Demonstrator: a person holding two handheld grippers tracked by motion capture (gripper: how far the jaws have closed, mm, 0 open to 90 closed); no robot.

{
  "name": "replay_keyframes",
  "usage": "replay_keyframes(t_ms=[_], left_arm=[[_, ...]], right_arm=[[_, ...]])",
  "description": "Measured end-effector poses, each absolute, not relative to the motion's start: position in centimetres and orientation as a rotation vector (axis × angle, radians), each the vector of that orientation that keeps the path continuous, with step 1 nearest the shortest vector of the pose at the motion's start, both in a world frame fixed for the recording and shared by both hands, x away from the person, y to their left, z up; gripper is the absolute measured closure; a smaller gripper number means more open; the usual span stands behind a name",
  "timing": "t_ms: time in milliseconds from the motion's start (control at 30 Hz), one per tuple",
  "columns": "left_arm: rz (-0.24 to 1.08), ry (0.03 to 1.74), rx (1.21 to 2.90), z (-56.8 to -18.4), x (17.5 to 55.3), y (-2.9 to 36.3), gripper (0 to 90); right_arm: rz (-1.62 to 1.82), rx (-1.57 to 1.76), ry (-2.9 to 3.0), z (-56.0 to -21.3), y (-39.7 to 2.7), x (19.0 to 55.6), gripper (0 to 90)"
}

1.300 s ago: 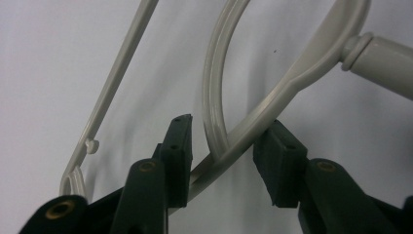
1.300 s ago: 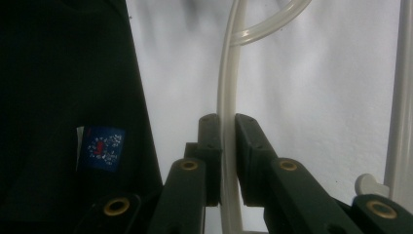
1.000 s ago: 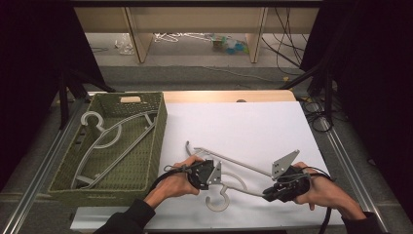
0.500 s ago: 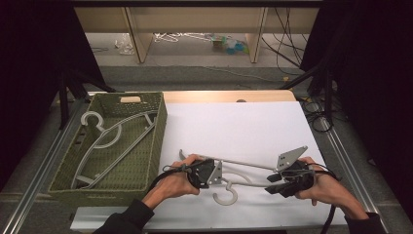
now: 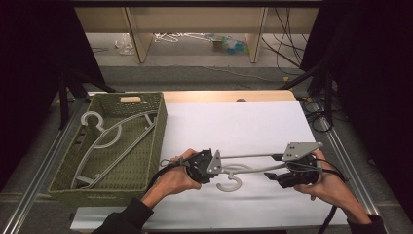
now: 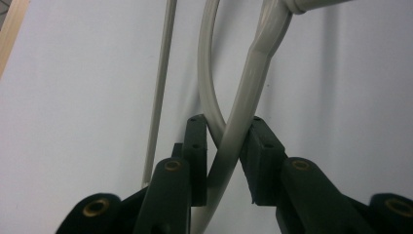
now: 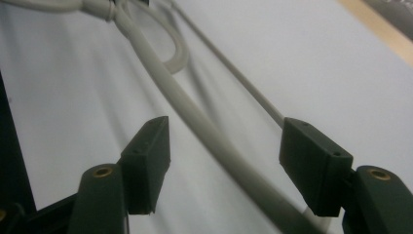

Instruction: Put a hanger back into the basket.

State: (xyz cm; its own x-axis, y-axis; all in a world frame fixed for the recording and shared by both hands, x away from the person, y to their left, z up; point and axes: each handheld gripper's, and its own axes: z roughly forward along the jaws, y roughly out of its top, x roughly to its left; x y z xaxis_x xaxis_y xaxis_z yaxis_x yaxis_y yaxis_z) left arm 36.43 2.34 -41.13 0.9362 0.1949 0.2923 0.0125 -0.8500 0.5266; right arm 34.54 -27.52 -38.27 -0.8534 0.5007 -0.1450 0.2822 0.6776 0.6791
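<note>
A grey plastic hanger (image 5: 253, 168) hangs just above the white table, its hook (image 5: 233, 184) pointing toward the front edge. My left gripper (image 5: 214, 163) is shut on it near the hook. In the left gripper view the pads pinch the hanger's arm (image 6: 253, 73) where two strands cross, and these jaws (image 6: 225, 141) have just been closing. My right gripper (image 5: 272, 174) sits at the hanger's right end. Its jaws have just been opening. In the right gripper view the hanger's arm (image 7: 195, 117) runs between the parted pads of the gripper (image 7: 226, 136), untouched.
A green woven basket (image 5: 158, 126) stands at the left of the table and holds other grey hangers (image 5: 114, 136). The white sheet (image 5: 234, 122) stretches beyond the grippers to a wooden far edge (image 5: 224, 96). Metal rails (image 5: 346, 161) run along both sides.
The right gripper's jaws have parted and let go of the hanger's end. Both hands have risen a little, and the hanger has come up off the table with the left gripper.
</note>
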Motion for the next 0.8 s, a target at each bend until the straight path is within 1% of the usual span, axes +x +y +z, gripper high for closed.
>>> replay_keyframes(t_ms=[100, 167, 267, 300, 333, 367, 400, 433, 467, 533, 567, 700, 800], left_arm=[[0.437, 0.178, 2.547, -40.7, 36.7, 2.3, 73.3], [0.401, 0.211, 2.533, -40.2, 36.8, 2.1, 73.3], [0.398, 0.228, 2.536, -39.8, 36.9, 1.9, 75.5], [0.372, 0.232, 2.512, -39.4, 37.0, 1.8, 78.7], [0.337, 0.282, 2.479, -39.1, 37.2, 1.8, 78.0], [0.327, 0.290, 2.475, -38.9, 37.3, 1.8, 77.6], [0.368, 0.252, 2.493, -38.6, 37.2, 1.9, 79.2], [0.368, 0.252, 2.493, -38.6, 37.2, 1.9, 78.6], [0.340, 0.288, 2.478, -38.0, 37.3, 2.0, 79.3], [0.337, 0.295, 2.468, -37.6, 37.4, 2.1, 79.3], [0.359, 0.301, 2.479, -37.1, 37.4, 2.3, 79.4], [0.372, 0.340, 2.479, -36.4, 37.8, 2.9, 79.4], [0.372, 0.418, 2.421, -36.1, 38.4, 4.0, 79.4]], right_arm=[[0.998, 0.651, 2.531, -37.8, -27.6, 34.4, 33.9], [1.032, 0.653, 2.476, -37.2, -27.7, 34.3, 31.9], [1.088, 0.644, 2.404, -36.3, -27.8, 34.0, 32.3], [1.127, 0.644, 2.370, -35.8, -27.9, 33.9, 32.3], [1.142, 0.652, 2.363, -35.6, -28.0, 33.8, 31.9], [1.153, 0.655, 2.365, -35.4, -28.2, 33.7, 31.8], [1.164, 0.661, 2.357, -35.2, -28.3, 33.6, 31.8], [1.178, 0.660, 2.345, -35.2, -28.3, 33.6, 31.7], [1.180, 0.667, 2.344, -35.3, -28.3, 33.6, 31.4], [1.181, 0.672, 2.352, -35.3, -28.4, 33.6, 31.4], [1.189, 0.676, 2.361, -35.7, -28.3, 33.5, 31.4], [1.168, 0.684, 2.397, -36.4, -28.2, 33.5, 31.8], [1.168, 0.684, 2.410, -36.9, -27.9, 33.5, 32.1]])
